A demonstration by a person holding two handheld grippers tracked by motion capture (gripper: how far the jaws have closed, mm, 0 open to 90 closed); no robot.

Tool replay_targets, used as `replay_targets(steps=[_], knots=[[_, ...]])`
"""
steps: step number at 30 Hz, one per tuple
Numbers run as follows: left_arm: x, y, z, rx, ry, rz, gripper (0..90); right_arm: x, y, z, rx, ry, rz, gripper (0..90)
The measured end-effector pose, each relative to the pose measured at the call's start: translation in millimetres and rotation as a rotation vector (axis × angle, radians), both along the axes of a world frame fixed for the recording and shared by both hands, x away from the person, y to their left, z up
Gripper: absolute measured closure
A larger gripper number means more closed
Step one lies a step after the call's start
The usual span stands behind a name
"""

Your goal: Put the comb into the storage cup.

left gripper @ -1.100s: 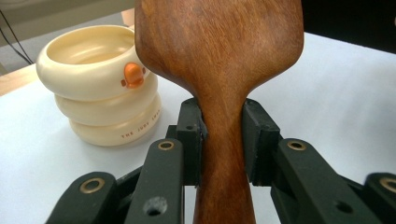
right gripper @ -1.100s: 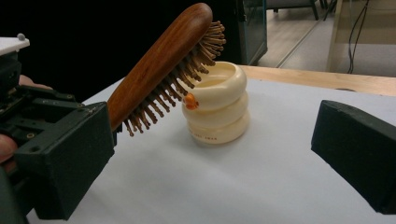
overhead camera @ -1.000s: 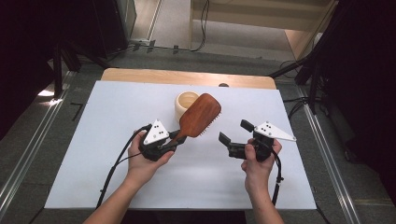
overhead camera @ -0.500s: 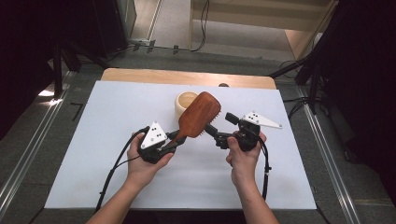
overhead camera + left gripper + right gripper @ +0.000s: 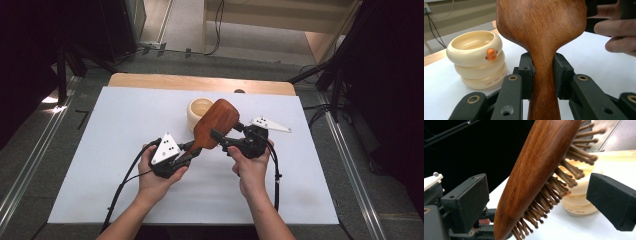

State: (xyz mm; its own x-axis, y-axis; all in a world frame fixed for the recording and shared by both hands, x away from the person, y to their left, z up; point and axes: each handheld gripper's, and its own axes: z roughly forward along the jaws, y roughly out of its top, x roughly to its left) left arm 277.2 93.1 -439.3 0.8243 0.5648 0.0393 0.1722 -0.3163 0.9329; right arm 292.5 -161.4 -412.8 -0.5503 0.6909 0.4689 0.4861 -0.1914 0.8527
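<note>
Hairbrush (image 5: 216,125), wooden, is held off the counter (image 5: 125,150) by its handle, clamped in the left gripper (image 5: 186,153), w/ the head tilted up over the middle, just in front of the cream ringed cup (image 5: 199,111). Right gripper (image 5: 223,137) has its jaws wide either side of the brush head, bristles between them; they've just been closing a bit, pads not pressing yet.

The brown wooden paddle hairbrush (image 5: 541,32) is cut off by the left gripper view's top edge. In the high view it hides part of the cream ringed plastic cup (image 5: 199,111). Small lettering on that cup's bottom ring is too small to read fully.
</note>
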Motion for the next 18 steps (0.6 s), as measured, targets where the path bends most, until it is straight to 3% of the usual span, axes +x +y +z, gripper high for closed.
replay_targets(steps=[9,15,18], knots=[[-3.8,-4.4,-1.3,-0.011,-0.013,-0.01,72.5,3.9,9.6,1.1,0.012,0.032,0.008,17.3],[-6.0,-5.7,-1.6,-0.011,-0.03,-0.008,72.5,6.2,9.9,-0.9,0.061,0.063,0.019,32.4],[-5.3,-4.5,-2.0,-0.011,-0.033,-0.013,72.5,8.4,8.3,-3.1,0.095,0.072,0.046,34.7]])
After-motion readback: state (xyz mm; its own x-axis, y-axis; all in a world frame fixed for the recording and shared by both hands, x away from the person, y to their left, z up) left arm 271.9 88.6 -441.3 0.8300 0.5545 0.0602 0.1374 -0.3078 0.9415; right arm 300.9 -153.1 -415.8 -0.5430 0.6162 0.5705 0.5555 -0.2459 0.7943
